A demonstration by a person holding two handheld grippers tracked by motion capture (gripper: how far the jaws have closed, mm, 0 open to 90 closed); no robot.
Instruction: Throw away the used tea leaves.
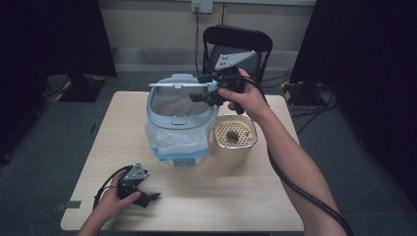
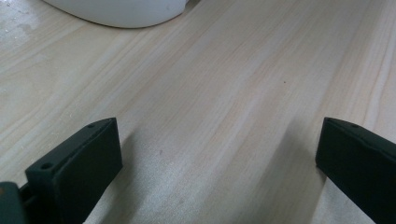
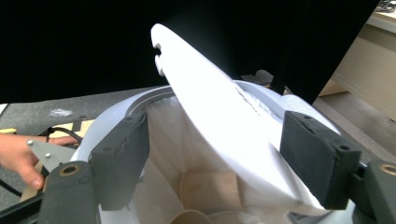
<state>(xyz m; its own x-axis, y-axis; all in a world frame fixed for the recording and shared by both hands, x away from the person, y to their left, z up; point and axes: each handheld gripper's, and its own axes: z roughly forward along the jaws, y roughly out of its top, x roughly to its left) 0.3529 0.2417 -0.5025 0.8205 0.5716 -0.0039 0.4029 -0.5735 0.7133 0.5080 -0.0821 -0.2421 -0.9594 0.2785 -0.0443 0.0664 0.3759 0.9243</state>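
Bin (image 1: pixel 179 123), pale blue-grey with a white liner bag (image 1: pixel 172 140), at centre of worktop (image 1: pixel 231 196), toward the far edge. Liner folded out over the rim and hanging down the front. Flat white lid (image 1: pixel 177 85) raised level above the bin's far rim, seen edge-on in high view; in right gripper view the same lid (image 3: pixel 210 107) slants upward from lower right to upper left across the bin opening.

Beige container (image 1: pixel 234 139) just beside the bin on its right, touching or nearly so; perforated top with a small dark object (image 1: pixel 232 136) in the middle, too small to identify.

Right gripper (image 1: pixel 209 93) held above the bin's far right rim, grey three-cornered plate on top, hand (image 1: pixel 248 98) wrapped round the body. Jaws stand wide apart in right gripper view (image 3: pixel 215 163), one each side of the lid's lower end; neither pad visibly pressed on it. Contact with lid at its right end in high view: cannot tell.

Left gripper (image 1: pixel 147 196) low over the near left part of the worktop, left hand (image 1: pixel 110 204) on it. Jaws wide apart in left gripper view (image 2: pixel 219 158), bare wood between them, nothing held. Curved white edge (image 2: pixel 121 11) at top of that view, resting on the wood.

Black folding chair (image 1: pixel 238 42) behind the worktop's far edge.
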